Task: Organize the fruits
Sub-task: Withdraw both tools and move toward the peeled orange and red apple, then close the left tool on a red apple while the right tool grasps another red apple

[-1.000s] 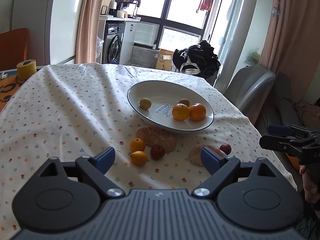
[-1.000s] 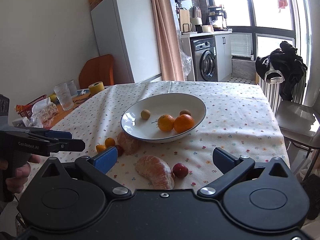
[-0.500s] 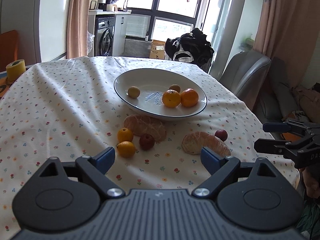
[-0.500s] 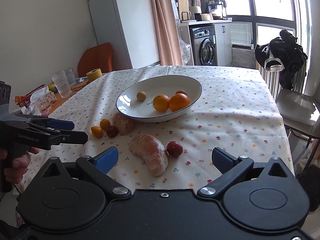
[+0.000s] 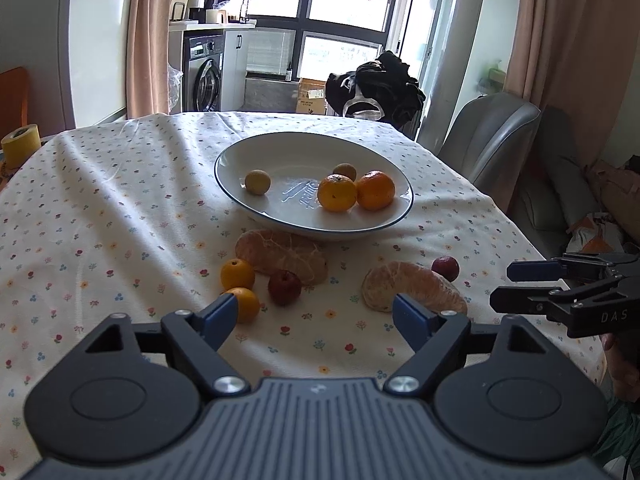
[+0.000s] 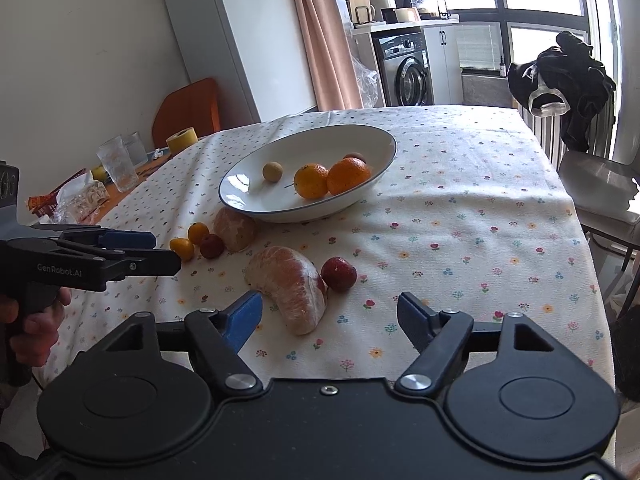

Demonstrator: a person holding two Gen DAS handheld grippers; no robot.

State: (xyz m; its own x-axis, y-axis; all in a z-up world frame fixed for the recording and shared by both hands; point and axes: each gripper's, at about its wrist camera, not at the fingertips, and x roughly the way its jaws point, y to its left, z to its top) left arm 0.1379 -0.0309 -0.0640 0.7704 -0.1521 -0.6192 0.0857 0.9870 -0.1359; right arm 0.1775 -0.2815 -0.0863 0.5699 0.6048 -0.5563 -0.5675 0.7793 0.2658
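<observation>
Both grippers, left [image 5: 314,314] and right [image 6: 330,314], hung with jaws apart, gripping nothing. Fruit lay in the bowl [image 5: 240,206] and loose on the cloth [image 5: 100,208] before it. Only the right view showed glasses [image 6: 120,160] at the table's far left; only the left showed an armchair [image 5: 492,136].

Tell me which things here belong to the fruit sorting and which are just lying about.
Job:
white blue-rimmed oval dish
two peeled pomelo segments
two small oranges on the cloth
two small red fruits

Lying about:
yellow tape roll
clear drinking glasses
black clothes heap
</observation>
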